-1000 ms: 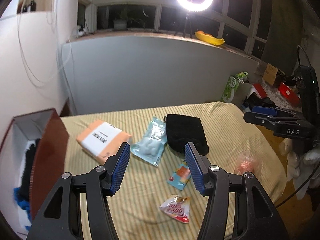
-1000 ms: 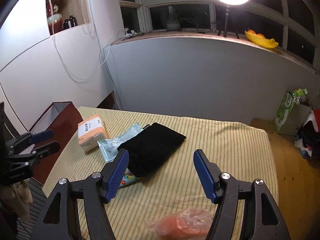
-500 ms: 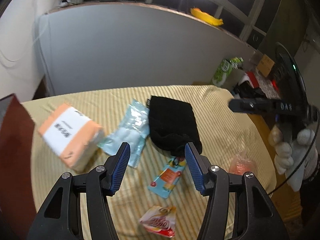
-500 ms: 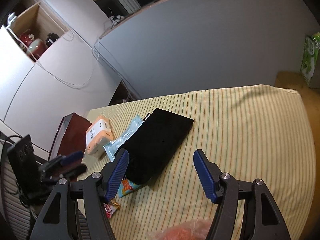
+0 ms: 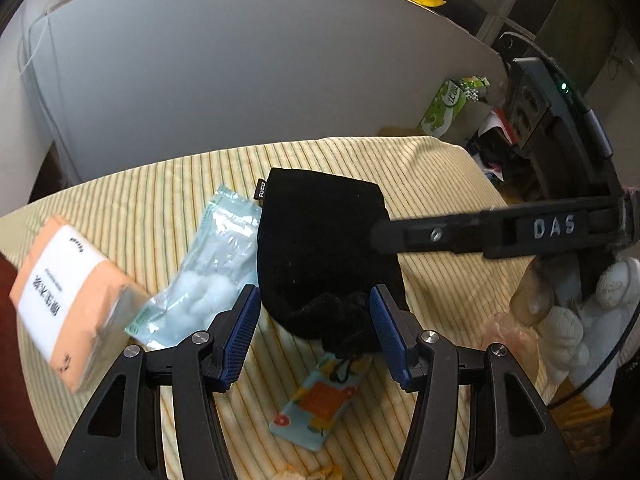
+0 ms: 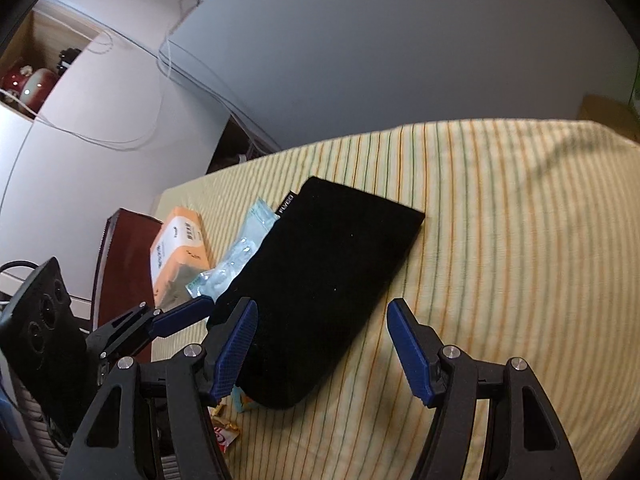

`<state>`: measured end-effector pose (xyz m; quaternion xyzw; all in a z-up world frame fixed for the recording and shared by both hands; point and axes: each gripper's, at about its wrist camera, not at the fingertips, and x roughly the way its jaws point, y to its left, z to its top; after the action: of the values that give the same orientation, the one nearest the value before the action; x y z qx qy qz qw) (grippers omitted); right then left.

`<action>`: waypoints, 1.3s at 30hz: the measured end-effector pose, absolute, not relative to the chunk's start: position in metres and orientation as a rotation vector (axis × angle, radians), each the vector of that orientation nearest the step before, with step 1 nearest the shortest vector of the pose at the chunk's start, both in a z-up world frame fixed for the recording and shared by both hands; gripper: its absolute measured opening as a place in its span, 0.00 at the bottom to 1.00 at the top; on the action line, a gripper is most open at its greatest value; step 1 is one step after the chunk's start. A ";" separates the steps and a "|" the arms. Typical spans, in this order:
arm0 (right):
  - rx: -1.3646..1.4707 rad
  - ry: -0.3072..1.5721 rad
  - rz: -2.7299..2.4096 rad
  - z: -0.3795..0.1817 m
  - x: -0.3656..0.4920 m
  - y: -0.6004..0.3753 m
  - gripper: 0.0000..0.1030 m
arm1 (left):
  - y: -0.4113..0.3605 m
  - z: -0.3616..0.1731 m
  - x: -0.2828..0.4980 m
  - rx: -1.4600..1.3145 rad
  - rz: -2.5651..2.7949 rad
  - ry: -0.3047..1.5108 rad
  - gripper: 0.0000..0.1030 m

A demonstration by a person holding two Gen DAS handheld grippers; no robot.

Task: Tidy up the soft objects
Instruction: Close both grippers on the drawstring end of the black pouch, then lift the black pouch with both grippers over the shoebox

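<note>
Both grippers have dropped lower and closer to the counter [image 6: 500, 208] than a second ago; the ring light and windows that filled the top of both views are gone from sight. The left gripper [image 5: 314, 336] now hangs with its jaws wide on either side of the gathered near end of the black pouch [image 5: 320, 248], not touching it. Earlier the pouch lay well ahead of them. The right gripper [image 6: 320, 344] also has wide jaws, its left pad over the pouch's near edge in the right wrist view, holding nothing.

The pouch lies flat on the striped cloth, overlapping the pale blue cotton pack [image 5: 208, 272] on its left. The orange tissue pack [image 5: 68, 296] sits beside that. The colourful sachet [image 5: 320, 400] lies just under the pouch's drawstring end. All remain where they were.
</note>
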<state>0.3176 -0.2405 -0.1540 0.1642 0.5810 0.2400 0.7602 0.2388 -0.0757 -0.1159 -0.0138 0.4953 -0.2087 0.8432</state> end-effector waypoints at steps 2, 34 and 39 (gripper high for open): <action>0.367 1.282 0.522 -0.160 0.320 -0.239 0.62 | -0.076 -0.118 0.243 -0.032 -0.437 1.049 0.55; 0.411 1.276 0.508 -0.165 0.313 -0.233 0.31 | -0.101 -0.112 0.229 0.012 -0.512 0.984 0.41; 0.431 1.234 0.516 -0.145 0.304 -0.243 0.26 | -0.095 -0.099 0.222 -0.007 -0.517 0.954 0.39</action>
<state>0.3038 -0.2433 -0.1451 0.1980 0.5673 0.2374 0.7633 0.2219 -0.0954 -0.0994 -0.0034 0.4541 -0.2462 0.8562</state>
